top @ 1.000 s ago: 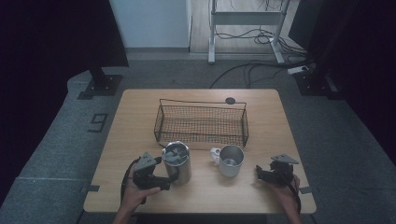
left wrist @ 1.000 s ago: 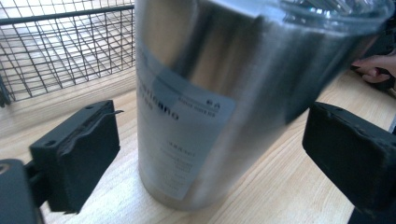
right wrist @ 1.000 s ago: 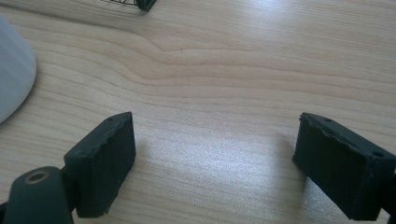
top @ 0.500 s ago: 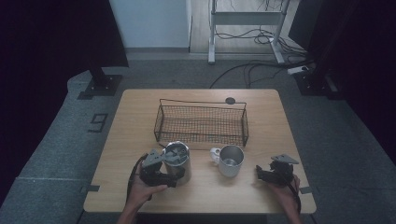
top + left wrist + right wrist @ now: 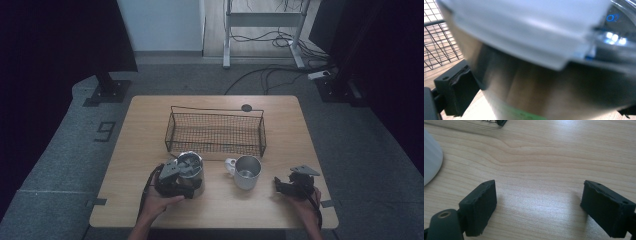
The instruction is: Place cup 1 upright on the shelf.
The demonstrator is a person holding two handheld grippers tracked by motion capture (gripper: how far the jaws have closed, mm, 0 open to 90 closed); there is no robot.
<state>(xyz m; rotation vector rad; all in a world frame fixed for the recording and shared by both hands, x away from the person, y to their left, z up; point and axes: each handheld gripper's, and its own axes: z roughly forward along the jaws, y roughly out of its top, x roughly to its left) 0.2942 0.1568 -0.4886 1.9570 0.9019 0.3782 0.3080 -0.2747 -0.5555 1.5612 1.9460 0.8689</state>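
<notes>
Left gripper (image 5: 192, 181) advanced, jaws closing around canister (image 5: 190, 172)

Your steel canister (image 5: 190, 172) stands upright at the worktop's near left, lid on, just before the wire basket (image 5: 215, 131).

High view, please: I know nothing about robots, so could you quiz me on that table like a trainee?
1. True or false: the black wire mesh basket holds something.
2. The shiny steel mug with a handle stands: A inside the basket; B between the shiny steel canister and the right gripper; C on the floor.
3. Are the right gripper's jaws open or shut?
Key: 1 false, it is empty; 2 B; 3 open, over the bare wooden table.
</notes>
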